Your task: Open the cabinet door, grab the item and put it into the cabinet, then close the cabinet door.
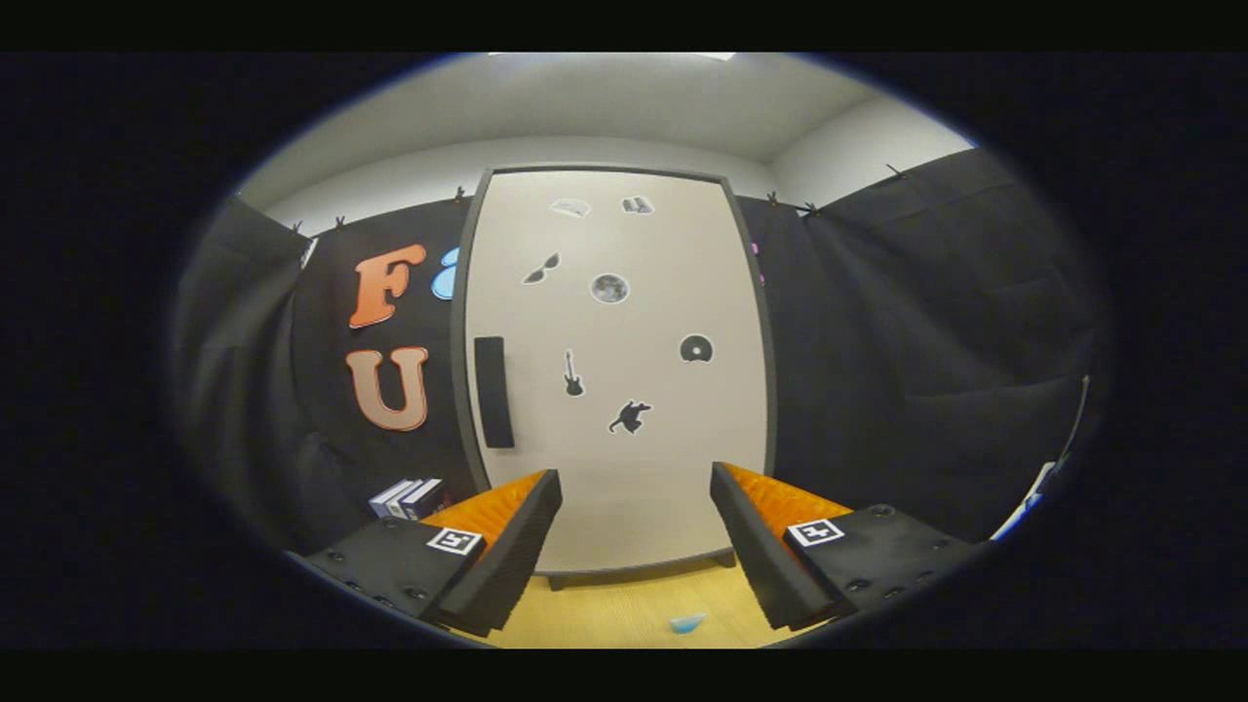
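1. While the gripper [636, 531] is held in front of the cabinet [614, 370], its two fingers stand wide apart and nothing is between them.
2. The cabinet door [624, 458] is closed. It is a pale panel in a dark frame, and it stands beyond the fingers, facing the camera.
3. On the left edge of the door there is a dark vertical handle [493, 391], about at half height.
4. Several small dark stickers [609, 288] are spread over the door: one round like a moon, one like sunglasses, one like a guitar, one like a disc, and some more near the top edge.
5. The cabinet stands on a light wooden floor [604, 614], and short dark feet show under its bottom edge.
6. A small light-blue item [688, 623] lies on the floor, in front of the cabinet, low between the two fingers and closer to the right finger. What it is exactly, I cannot tell.
7. At the left side of the cabinet, near its bottom corner, some small boxes [408, 498] stand against the black wall cloth [907, 341].
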